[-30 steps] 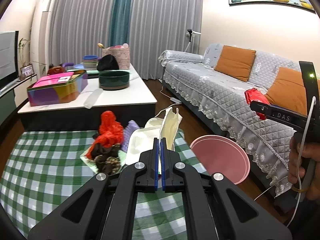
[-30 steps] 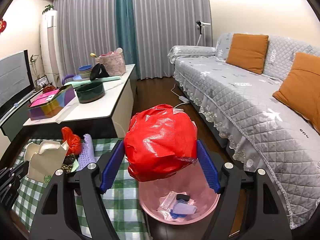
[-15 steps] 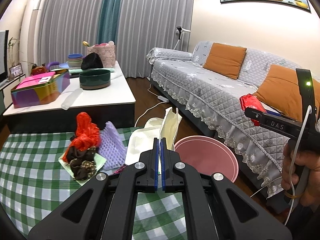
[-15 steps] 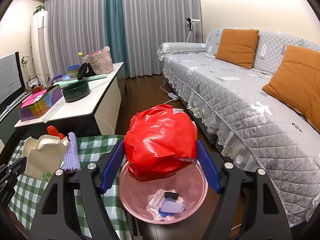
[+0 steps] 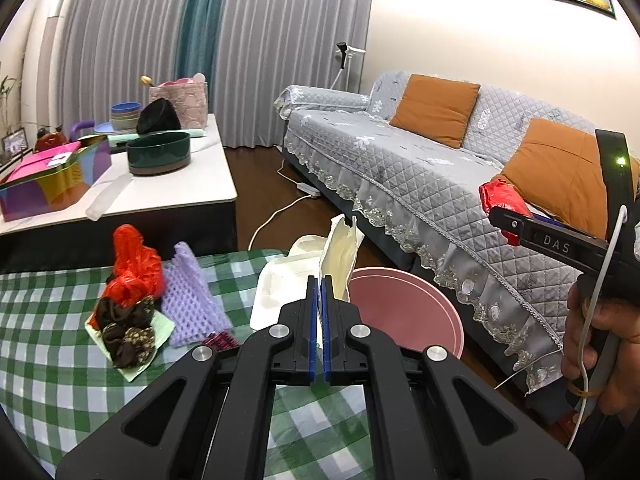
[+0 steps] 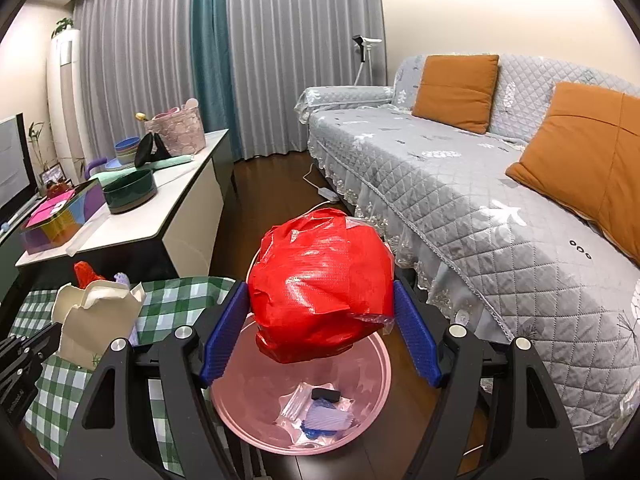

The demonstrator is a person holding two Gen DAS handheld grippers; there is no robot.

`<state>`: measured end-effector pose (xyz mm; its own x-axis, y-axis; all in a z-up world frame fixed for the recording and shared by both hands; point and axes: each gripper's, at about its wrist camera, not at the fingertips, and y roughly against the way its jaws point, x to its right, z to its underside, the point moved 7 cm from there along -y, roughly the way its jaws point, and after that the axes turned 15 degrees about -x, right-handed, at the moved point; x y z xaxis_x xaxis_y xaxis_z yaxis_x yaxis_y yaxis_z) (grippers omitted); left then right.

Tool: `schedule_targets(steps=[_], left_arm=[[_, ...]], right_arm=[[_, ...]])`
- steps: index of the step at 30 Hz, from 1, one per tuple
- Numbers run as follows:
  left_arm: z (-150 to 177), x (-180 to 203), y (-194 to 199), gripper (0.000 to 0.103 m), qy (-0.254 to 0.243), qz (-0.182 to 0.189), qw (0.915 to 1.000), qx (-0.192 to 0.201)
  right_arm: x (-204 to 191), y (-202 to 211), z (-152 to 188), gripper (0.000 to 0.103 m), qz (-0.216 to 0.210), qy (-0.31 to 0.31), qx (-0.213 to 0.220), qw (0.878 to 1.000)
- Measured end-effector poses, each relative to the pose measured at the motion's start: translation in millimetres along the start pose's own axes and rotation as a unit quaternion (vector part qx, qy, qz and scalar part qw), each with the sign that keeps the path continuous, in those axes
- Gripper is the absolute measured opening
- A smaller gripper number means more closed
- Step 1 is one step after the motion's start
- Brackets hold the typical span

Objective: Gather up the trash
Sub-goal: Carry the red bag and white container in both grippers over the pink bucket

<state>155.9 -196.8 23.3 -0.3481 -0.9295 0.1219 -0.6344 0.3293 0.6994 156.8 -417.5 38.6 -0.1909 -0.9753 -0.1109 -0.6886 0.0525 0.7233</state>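
The right gripper (image 6: 320, 336) is clamped on a crumpled red plastic bag (image 6: 322, 284), a roundish ball with no clear long axis, held directly above the pink bin (image 6: 372, 364) on the floor. The left gripper (image 5: 320, 310) has its blue pads pressed together on the lower edge of a cream paper carton (image 5: 340, 256), which stands upright, its torn mouth pointing up, just beside the bin's rim over the checked tablecloth (image 5: 48, 360). Left of it lie a purple net (image 5: 188, 292) and red wrapper (image 5: 132, 268).

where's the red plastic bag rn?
Red plastic bag sits between the right gripper fingers, centre of the right wrist view, above the pink bin beside the checked table.
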Motion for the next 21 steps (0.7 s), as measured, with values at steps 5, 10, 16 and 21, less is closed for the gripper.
schedule_targets(steps=[5, 10, 16, 21], left_arm=[[-9.4, 10.2, -13.5, 0.002, -0.006, 0.008, 0.9999, -0.004], [-20.1, 25.7, -26.3, 0.002, -0.018, 0.022, 0.9996, -0.004], [-29.5, 40.3, -44.6, 0.002, -0.027, 0.038, 0.9989, -0.010], [-35.0, 47.7, -61.1, 0.002, -0.030, 0.047, 0.9982, -0.019]], right_arm=[[9.4, -6.3, -3.6, 0.072, 0.006, -0.010, -0.001, 1.000], [17.3, -19.8, -1.2, 0.072, 0.015, -0.014, -0.013, 1.000], [24.0, -35.6, 0.0, 0.072, 0.019, -0.023, -0.027, 0.999], [24.5, -45.7, 0.6, 0.072, 0.019, -0.026, -0.035, 0.999]])
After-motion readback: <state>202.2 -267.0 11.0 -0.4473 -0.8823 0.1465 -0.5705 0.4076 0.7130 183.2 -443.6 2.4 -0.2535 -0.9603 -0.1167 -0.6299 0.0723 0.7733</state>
